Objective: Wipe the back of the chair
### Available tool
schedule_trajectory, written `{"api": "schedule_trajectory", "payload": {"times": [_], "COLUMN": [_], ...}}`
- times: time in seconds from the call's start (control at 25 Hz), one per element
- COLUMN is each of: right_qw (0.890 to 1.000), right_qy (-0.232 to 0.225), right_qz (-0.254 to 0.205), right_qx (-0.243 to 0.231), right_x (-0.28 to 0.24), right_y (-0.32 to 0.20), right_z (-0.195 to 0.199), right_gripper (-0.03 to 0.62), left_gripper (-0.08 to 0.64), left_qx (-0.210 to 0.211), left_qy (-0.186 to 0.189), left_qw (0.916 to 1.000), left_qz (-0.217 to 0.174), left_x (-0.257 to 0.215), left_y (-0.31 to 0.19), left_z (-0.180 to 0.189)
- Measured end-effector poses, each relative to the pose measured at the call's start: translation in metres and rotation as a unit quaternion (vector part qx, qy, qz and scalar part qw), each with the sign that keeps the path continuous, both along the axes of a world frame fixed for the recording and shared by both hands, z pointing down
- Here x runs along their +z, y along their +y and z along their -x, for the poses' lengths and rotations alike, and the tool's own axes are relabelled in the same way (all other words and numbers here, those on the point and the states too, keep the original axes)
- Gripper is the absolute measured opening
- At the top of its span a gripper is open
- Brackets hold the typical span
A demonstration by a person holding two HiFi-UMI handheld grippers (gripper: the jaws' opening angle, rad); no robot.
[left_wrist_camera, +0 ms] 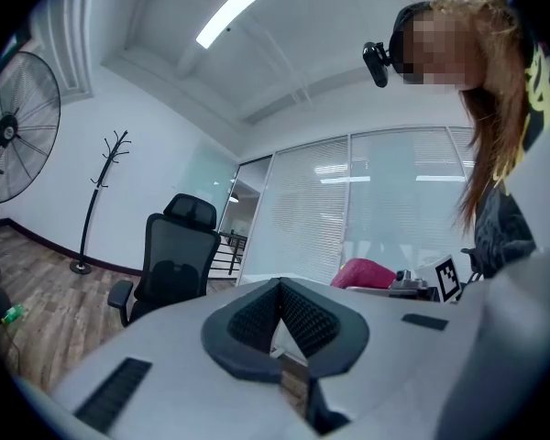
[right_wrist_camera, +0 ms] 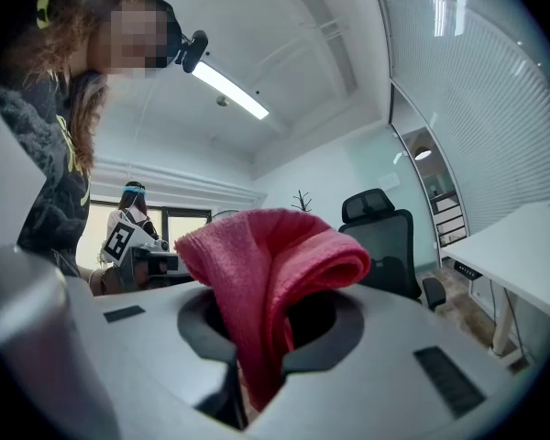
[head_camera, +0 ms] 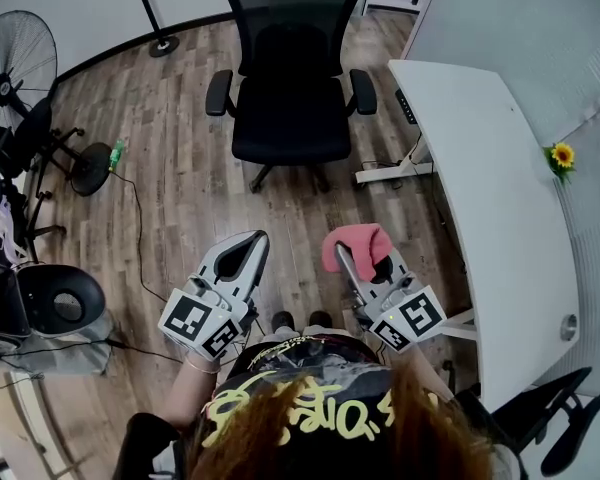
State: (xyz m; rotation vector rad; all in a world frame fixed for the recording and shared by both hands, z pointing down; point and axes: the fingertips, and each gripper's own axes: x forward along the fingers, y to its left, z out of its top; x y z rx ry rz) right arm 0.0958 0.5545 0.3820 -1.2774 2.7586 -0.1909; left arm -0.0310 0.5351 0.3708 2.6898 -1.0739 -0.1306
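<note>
A black office chair (head_camera: pixel 290 78) stands ahead on the wood floor, its seat facing me and its mesh back (head_camera: pixel 293 13) on the far side. It also shows in the left gripper view as the chair (left_wrist_camera: pixel 170 255) and in the right gripper view as the chair (right_wrist_camera: pixel 385 241). My right gripper (head_camera: pixel 352 251) is shut on a folded pink cloth (head_camera: pixel 356 243), which bulges out of the jaws as the cloth (right_wrist_camera: pixel 270 273). My left gripper (head_camera: pixel 252 248) is shut with nothing in it. Both are held near my body, well short of the chair.
A white desk (head_camera: pixel 490 198) runs along the right with a yellow flower (head_camera: pixel 562 155) beyond it. A standing fan (head_camera: pixel 15 63) and a coat-rack base (head_camera: pixel 163 44) are at the left, with cables and a green bottle (head_camera: pixel 116 154) on the floor. Another black chair (head_camera: pixel 45 303) sits at lower left.
</note>
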Motion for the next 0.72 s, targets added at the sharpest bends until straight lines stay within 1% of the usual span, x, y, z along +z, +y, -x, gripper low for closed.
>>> {"api": "schedule_trajectory", "payload": {"times": [0.2, 0.4, 0.56, 0.72], "right_qw": [1.0, 0.999, 0.999, 1.0], "right_qy": [-0.002, -0.029, -0.025, -0.023], "right_qz": [0.001, 0.024, 0.016, 0.014], "right_qx": [0.008, 0.014, 0.019, 0.017], "right_x": [0.007, 0.015, 0.01, 0.008], "right_y": [0.005, 0.006, 0.002, 0.002], "right_z": [0.007, 0.008, 0.015, 0.021], "right_gripper": [0.074, 0.074, 0.074, 0.074], "left_gripper": [-0.008, -0.008, -0.008, -0.008], "left_qx": [0.004, 0.006, -0.002, 0.002], "left_qy": [-0.002, -0.002, -0.001, 0.0], "left_qw": [1.0, 1.0, 1.0, 1.0], "left_qz": [0.002, -0.002, 0.002, 0.0], "left_x": [0.006, 0.004, 0.006, 0.005], "left_y": [0.001, 0.003, -0.002, -0.002], "left_z": [0.007, 0.013, 0.023, 0.027]}}
